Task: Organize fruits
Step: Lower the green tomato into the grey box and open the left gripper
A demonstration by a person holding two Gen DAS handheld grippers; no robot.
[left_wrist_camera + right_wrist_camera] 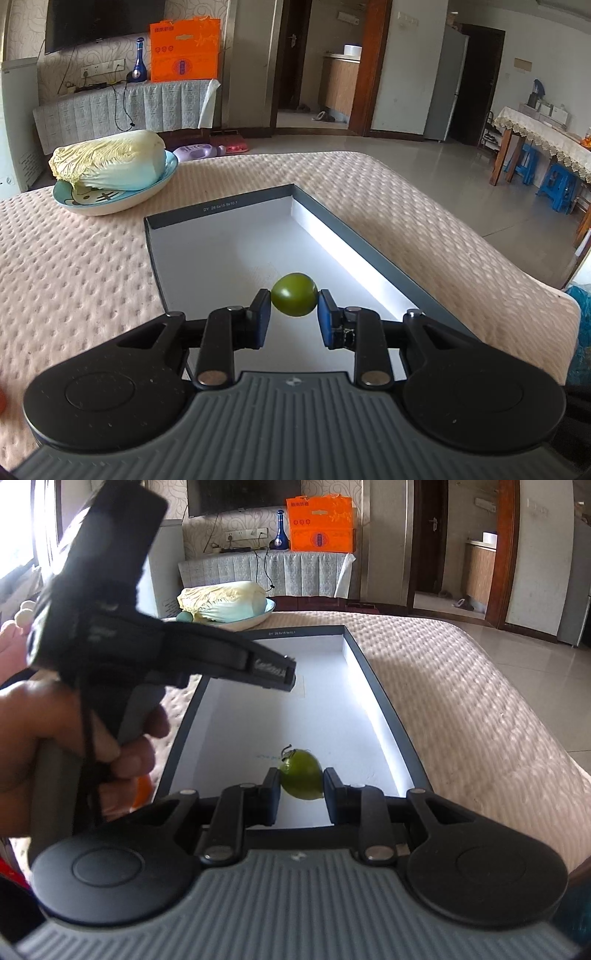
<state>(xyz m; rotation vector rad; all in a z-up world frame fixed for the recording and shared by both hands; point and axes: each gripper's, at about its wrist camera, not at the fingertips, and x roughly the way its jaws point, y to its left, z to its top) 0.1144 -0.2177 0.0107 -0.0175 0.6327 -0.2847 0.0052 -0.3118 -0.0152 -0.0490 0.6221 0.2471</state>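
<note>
Left wrist: quilted tabletop [92, 288], tiled floor [436, 166]; both grippers pinching green fruit.

Ahead of me a dark flat television [99, 22] hangs on the patterned wallpapered wall, above a low cabinet draped in pale cloth [122, 107]. An orange cardboard gift box [184, 50] and blue glass bottle [138, 61] stand on it. Glossy grey floor tiles [461, 177] catch daylight; blue plastic stools [557, 184] sit beneath a lace-covered wooden table [535, 136].
</note>
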